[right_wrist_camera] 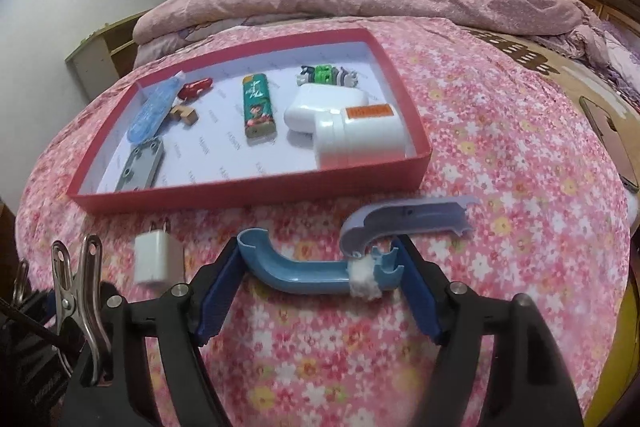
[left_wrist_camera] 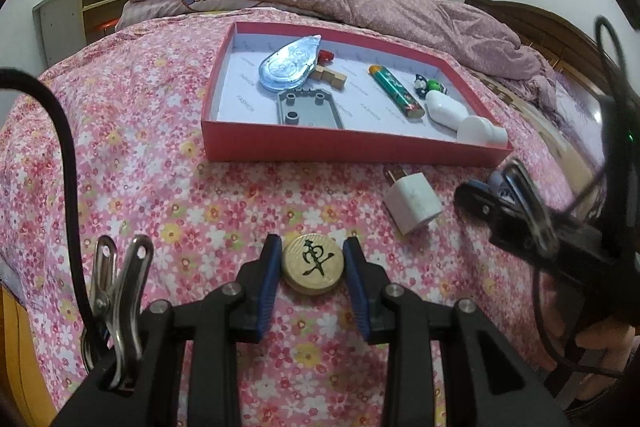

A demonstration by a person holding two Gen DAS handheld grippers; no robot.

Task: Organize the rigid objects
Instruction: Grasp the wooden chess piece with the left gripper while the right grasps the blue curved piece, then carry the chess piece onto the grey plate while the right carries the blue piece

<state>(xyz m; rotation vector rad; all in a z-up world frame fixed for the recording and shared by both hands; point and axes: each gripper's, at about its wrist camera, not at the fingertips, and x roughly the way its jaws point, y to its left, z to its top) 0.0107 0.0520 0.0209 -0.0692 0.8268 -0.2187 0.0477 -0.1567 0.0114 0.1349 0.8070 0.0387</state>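
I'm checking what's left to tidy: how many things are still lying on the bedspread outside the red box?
3. The wooden chess piece sits between the left gripper fingers, the white charger plug lies near the box front, and the blue plastic piece sits between the right gripper fingers. Others may be out of view.

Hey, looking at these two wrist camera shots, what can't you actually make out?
- Left wrist view: right gripper is motion-blurred, so its jaw state is unclear.
- Left wrist view: wooden blocks are partly hidden behind the clear blue case.
- Right wrist view: dark flat object, maybe a phone, is cut off at the fisheye edge.
- Both views: print inside the red box is too small to read.
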